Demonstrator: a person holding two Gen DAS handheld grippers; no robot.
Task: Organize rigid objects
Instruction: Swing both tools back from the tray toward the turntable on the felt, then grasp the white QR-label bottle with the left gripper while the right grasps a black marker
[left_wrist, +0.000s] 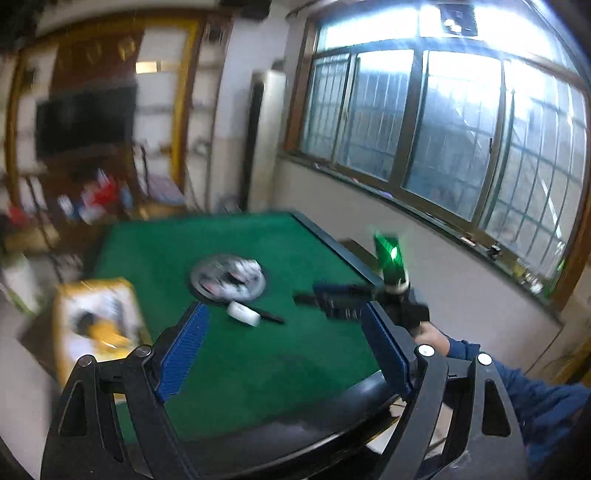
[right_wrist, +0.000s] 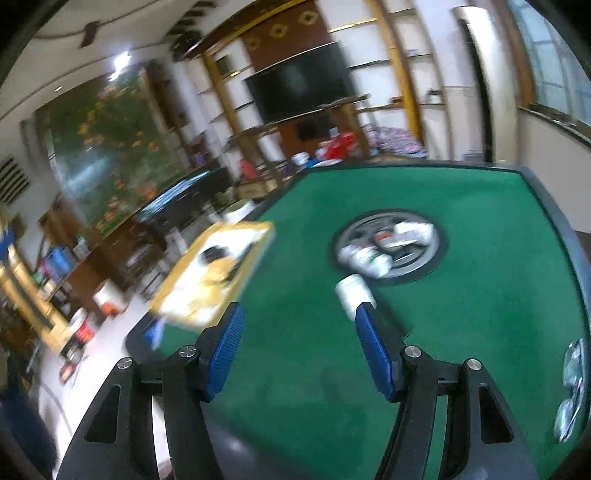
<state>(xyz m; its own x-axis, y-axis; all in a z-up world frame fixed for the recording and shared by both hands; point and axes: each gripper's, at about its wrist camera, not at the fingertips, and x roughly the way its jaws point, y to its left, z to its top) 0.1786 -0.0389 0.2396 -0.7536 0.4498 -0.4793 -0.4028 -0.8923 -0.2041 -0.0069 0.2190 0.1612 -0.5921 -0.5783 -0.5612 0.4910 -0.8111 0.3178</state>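
Observation:
A white oblong object (left_wrist: 243, 313) lies on the green felt table (left_wrist: 258, 354), just in front of a round silver centre plate (left_wrist: 228, 279) that holds several small white items. It also shows in the right wrist view (right_wrist: 353, 293), near the plate (right_wrist: 388, 245). My left gripper (left_wrist: 284, 332) is open and empty above the table's near part. My right gripper (right_wrist: 299, 332) is open and empty, its right fingertip (right_wrist: 365, 314) close to the white object. The right gripper also appears in the left wrist view (left_wrist: 332, 301). Both views are blurred.
A yellow and white box (left_wrist: 98, 325) sits at the table's left edge, also in the right wrist view (right_wrist: 214, 273). A black stick (left_wrist: 271, 316) lies behind the white object. Shiny items (right_wrist: 572, 391) lie at the right edge. Windows are on the right, shelves behind.

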